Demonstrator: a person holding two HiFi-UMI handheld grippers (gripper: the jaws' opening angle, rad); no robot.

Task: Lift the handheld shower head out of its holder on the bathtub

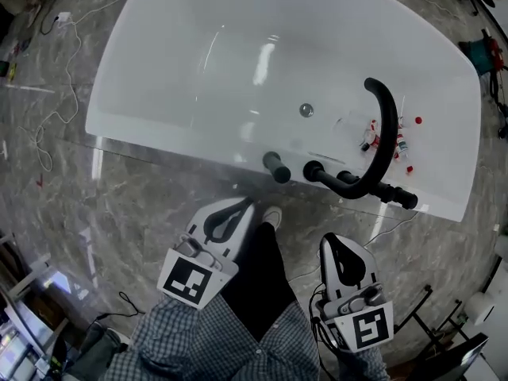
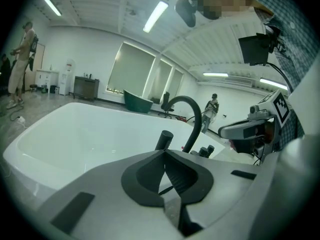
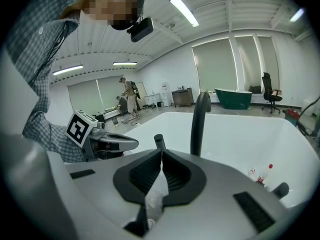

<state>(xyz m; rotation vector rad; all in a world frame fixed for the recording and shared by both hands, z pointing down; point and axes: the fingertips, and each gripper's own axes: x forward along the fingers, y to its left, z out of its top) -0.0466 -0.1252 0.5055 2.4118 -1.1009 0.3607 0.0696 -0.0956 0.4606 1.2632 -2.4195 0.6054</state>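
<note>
1. Both claws are clenched and empty. The left gripper (image 2: pixel 164 153) has its dark ribbed jaws pressed together at the tips, and the right gripper (image 3: pixel 161 154) looks the same.
2. Each is held short of the tub's near edge and aimed at the fittings. This reads as an approach, and the jaws would have to part before any grasp.
3. The short black cylindrical handheld shower head (image 1: pixel 276 167) stands upright in its holder on the near rim of the glossy white bathtub (image 1: pixel 127 109). It is just ahead of the left gripper and untouched.
4. Beside it on the same rim are black tap knobs (image 1: pixel 314 169) and a tall black arched spout (image 1: pixel 386 125). The spout curves over the basin, presumably so that water falls inside.
5. Inside the tub are a round metal drain (image 1: pixel 306 110) and a cluster of small red-capped bottles (image 1: pixel 393 143), which lie on the floor beneath the spout. No water shows.
</note>
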